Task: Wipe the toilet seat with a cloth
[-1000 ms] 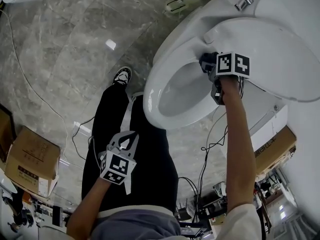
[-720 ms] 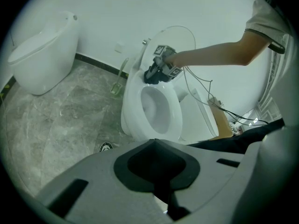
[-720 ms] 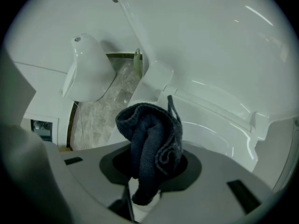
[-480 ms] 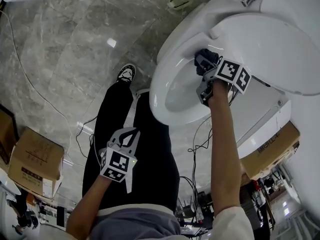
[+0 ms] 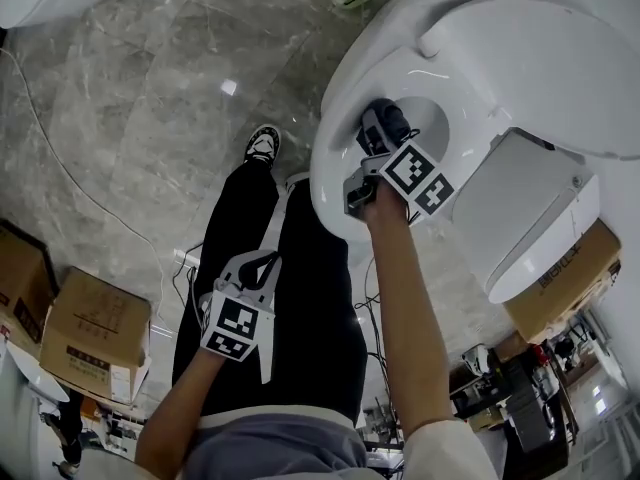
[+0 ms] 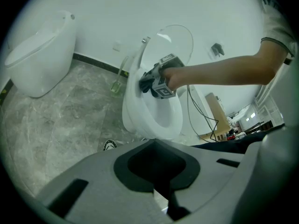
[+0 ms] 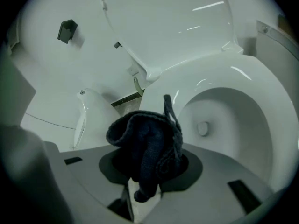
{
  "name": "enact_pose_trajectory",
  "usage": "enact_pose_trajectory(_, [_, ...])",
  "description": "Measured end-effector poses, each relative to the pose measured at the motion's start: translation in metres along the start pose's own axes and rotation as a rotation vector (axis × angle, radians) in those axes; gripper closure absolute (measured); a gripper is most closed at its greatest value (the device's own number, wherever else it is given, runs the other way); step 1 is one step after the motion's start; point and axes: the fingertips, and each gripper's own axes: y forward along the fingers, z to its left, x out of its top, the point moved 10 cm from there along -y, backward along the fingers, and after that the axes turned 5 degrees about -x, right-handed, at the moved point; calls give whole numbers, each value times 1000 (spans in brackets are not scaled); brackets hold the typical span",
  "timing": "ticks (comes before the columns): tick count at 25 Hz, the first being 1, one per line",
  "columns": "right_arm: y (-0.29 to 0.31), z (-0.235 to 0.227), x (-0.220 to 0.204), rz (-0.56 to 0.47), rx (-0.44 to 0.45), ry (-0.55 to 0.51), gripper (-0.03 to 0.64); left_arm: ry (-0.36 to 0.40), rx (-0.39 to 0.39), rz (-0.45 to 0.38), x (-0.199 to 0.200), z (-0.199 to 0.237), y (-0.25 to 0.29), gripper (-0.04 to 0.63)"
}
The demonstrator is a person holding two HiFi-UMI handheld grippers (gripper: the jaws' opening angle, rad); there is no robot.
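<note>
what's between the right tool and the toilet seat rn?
The cloth: dark, pinched in the right tool, bunched out ahead of it toward the toilet seat. The right gripper view shows it best; contact with the seat isn't clear there.

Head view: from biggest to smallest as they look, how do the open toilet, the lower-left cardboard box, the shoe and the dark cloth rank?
1. open toilet
2. lower-left cardboard box
3. shoe and dark cloth: they look about alike, so I leave them unranked.
</note>
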Motion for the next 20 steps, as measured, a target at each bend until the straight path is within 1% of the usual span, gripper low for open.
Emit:
enact_pose_trajectory(6, [-4, 7, -29, -59, -29, 29, 500, 31, 7, 35, -2, 15, -15, 586])
enact_pose_trajectory(8, [-5, 9, -36, -64, -37, 29, 500, 39, 8, 45, -1, 21, -17, 586])
enact_pose_trajectory(13, [-12, 9, -49, -73, -46, 18, 500, 49, 17, 39, 13, 29, -16, 586])
enact_pose_trajectory(17, [-16, 11, -64, -82, -55, 31, 500, 51, 26, 46, 23, 43, -15, 586])
enact_pose_trajectory(20, [-21, 11, -78, -70, -51, 9, 500, 56, 40, 54, 28, 49, -14, 584])
